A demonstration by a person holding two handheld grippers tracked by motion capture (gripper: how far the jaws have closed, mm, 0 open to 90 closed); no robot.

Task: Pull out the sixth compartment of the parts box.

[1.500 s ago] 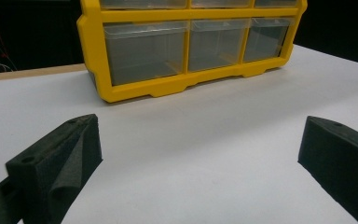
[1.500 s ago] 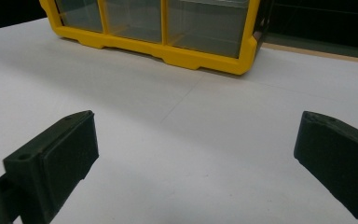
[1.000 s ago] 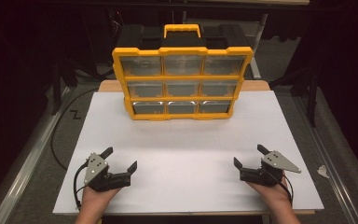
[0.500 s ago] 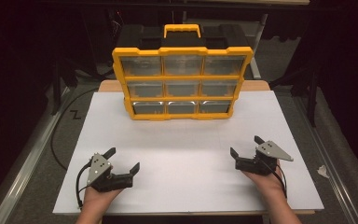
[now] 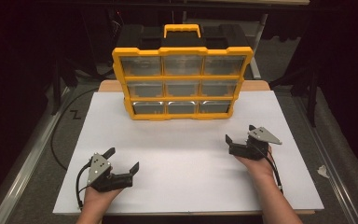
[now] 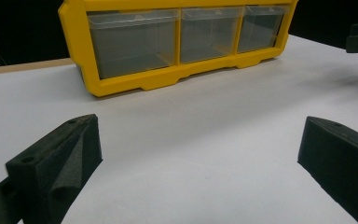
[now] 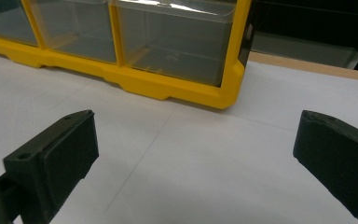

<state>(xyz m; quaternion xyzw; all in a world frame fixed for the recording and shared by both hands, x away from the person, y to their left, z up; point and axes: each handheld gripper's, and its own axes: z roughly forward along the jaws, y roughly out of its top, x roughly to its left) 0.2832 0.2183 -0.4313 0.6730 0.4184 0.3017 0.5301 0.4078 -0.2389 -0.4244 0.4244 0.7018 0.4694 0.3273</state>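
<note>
A yellow organizer case [image 5: 182, 81] with three rows of clear drawers stands upright at the back of the white table top [image 5: 186, 168]. My left gripper [image 5: 122, 158] rests low near the front left, open, with nothing between its jaws. In the left gripper view the bottom row of drawers [image 6: 182, 42] lies well ahead of the open gripper [image 6: 198, 158]. My right gripper [image 5: 240, 134] hovers at the right, open and empty, short of the case's lower right corner. That corner [image 7: 228, 88] appears just beyond the wide-open gripper [image 7: 196, 158] in the right gripper view.
The case has a yellow carry handle [image 5: 182, 31] on top and a black back part. A black cable [image 5: 58, 140] runs along the floor at the left. A small scrap of white paper [image 5: 323, 171] lies on the floor to the right.
My right gripper has moved forward and slightly left toward the case's lower right corner. The left gripper has barely shifted. Both stay open.
</note>
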